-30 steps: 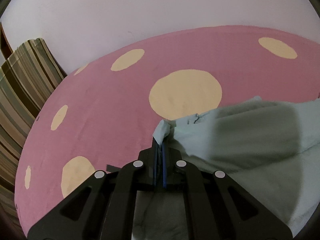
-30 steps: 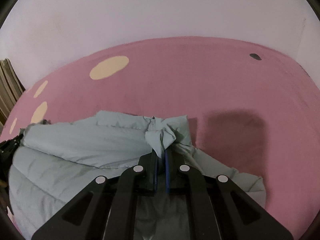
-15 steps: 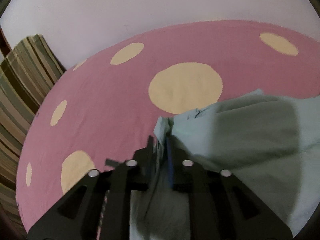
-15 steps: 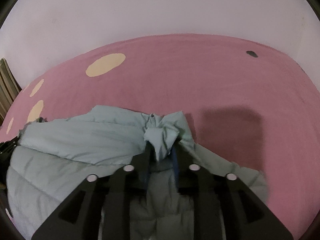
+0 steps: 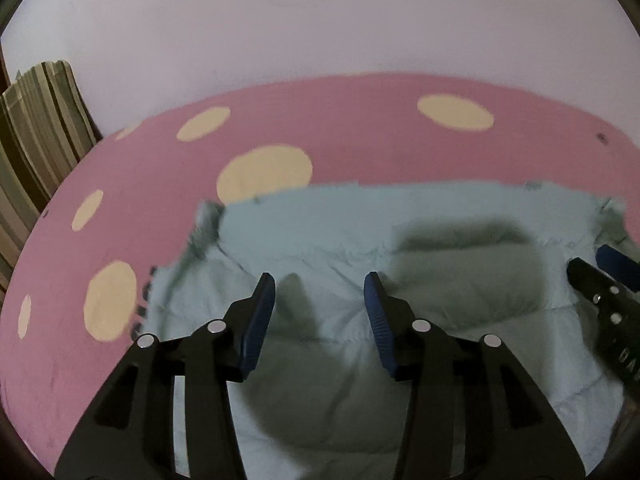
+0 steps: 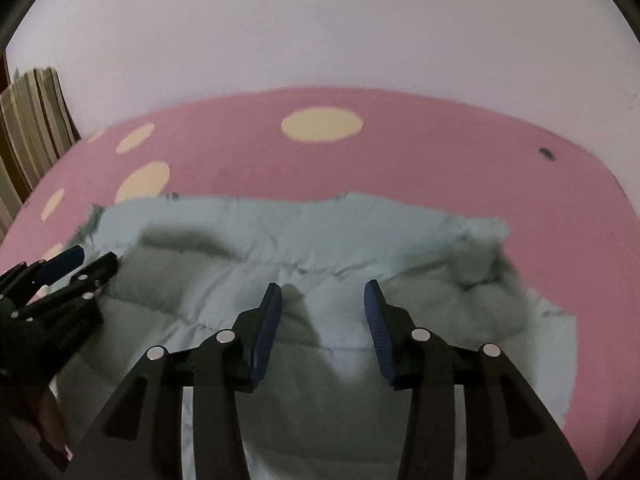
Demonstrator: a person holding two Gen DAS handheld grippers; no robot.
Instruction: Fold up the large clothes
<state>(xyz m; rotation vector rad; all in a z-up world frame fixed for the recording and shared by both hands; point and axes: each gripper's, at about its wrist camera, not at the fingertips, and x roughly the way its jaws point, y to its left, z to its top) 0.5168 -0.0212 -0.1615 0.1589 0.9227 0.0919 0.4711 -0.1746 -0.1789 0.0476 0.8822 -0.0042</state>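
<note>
1. The left gripper (image 5: 320, 290) hangs over the pale green jacket (image 5: 400, 248) with its blue-padded fingers (image 5: 260, 320) spread apart. A second ago they were pressed together on a bunched corner of the cloth; the jaws have just been opening, and no cloth is pinched between them now.
2. The right gripper (image 6: 322, 300) stands the same way: fingers (image 6: 266, 328) spread, jaws just opened, and the twisted fold of jacket (image 6: 280, 248) it pinched a second ago is out of them. Only flat quilted cloth shows in the gap, below the pads.
3. Each gripper shows at the edge of the other's view, the right one (image 5: 600, 272) at the far right of the left view, the left one (image 6: 80, 262) at the far left of the right view, both above the jacket.
4. The jacket lies spread on the pink bedsheet (image 5: 360, 128), its far edge running in a fairly straight line. Earlier the two held corners stood up in lumps; now they lie slack on the sheet at either end (image 5: 206, 216) (image 6: 480, 240).
5. Both views take in more of the jacket than before.
6. Beyond the jacket the sheet carries yellow dots (image 6: 322, 124) and a small dark spot (image 6: 547, 153).
7. A striped cushion (image 5: 36, 128) leans at far left against the pale wall (image 5: 320, 20).
</note>
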